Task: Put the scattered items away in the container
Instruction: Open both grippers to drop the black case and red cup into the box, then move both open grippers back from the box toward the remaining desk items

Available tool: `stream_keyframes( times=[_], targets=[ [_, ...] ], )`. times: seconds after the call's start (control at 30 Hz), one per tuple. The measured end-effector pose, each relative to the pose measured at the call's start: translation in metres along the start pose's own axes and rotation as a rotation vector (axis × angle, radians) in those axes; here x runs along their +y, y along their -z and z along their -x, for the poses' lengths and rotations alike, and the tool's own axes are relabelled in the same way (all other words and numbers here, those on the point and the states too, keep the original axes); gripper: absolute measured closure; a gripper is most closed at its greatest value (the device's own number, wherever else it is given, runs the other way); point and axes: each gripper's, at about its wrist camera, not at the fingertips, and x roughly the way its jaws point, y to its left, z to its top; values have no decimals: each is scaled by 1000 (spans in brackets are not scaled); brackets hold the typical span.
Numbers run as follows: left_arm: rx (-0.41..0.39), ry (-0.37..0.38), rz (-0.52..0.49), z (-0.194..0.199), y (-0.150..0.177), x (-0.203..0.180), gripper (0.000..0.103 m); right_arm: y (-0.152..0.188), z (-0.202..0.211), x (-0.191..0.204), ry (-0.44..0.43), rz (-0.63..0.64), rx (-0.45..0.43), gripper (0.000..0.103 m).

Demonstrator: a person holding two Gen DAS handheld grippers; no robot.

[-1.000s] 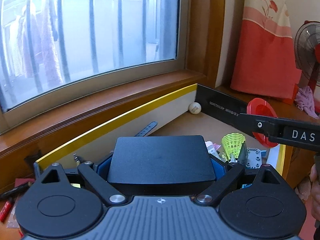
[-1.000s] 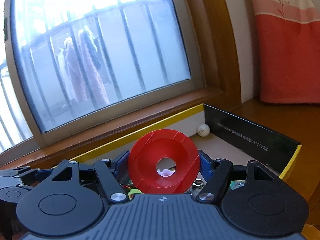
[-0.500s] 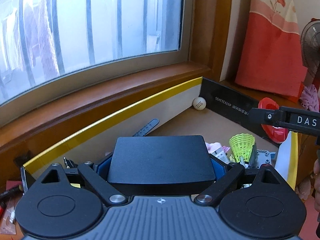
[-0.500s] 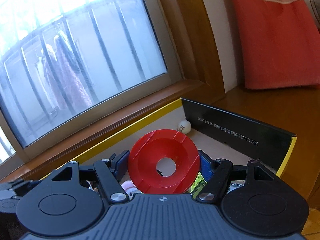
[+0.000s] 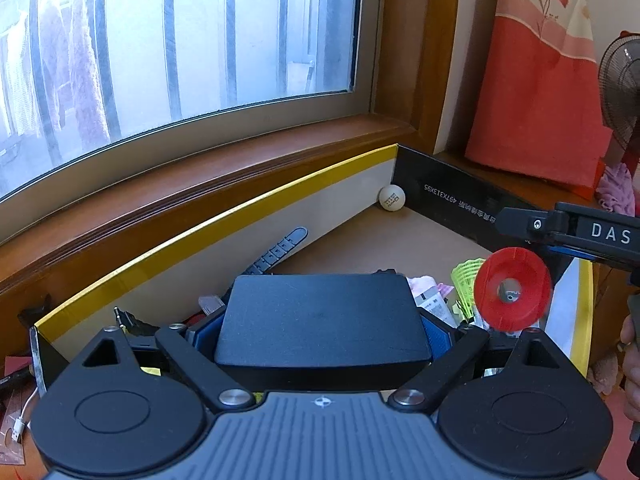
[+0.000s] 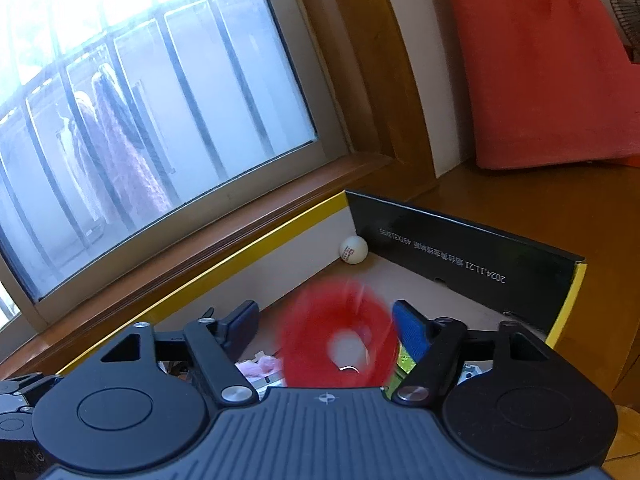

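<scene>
My left gripper (image 5: 320,334) is shut on a flat black box (image 5: 316,304), its blue pads pressing both sides, held over the open cardboard container (image 5: 240,216). My right gripper (image 6: 326,324) is over the same container and its jaws are opening. A red ring (image 6: 304,340) is blurred between them and free of the pads. In the left wrist view the red ring (image 5: 528,276) hangs in the air just under the right gripper (image 5: 560,236). Inside the container lie a white ball (image 5: 392,198), a black strap (image 5: 280,248) and a green shuttlecock (image 5: 464,276).
The container has a yellow-edged far wall and a black right wall (image 6: 460,256), and sits against a wooden window sill (image 5: 200,184). A red cloth (image 5: 532,112) and a fan (image 5: 620,80) stand at the right. A white cable (image 5: 20,428) lies outside at left. A person's hand (image 5: 632,360) shows at the right edge.
The right jaws have widened and let go of the red ring, which now drops blurred between them. That gripper has rolled. The left gripper still holds the black box, hardly moved.
</scene>
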Motion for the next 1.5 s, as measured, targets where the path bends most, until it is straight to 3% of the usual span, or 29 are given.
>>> stream_keyframes(
  times=[0.83,1.13,1.5],
  targets=[
    [-52,-6,-19,53,18,8,8,21,50,27,-6,17,-22,14],
    [-58,-44,22,87,45,54,8,44,57,67,-33,27,2,13],
    [-61,-131,126,139,85,133,8,79,71,152,-119,111,46,13]
  ],
)
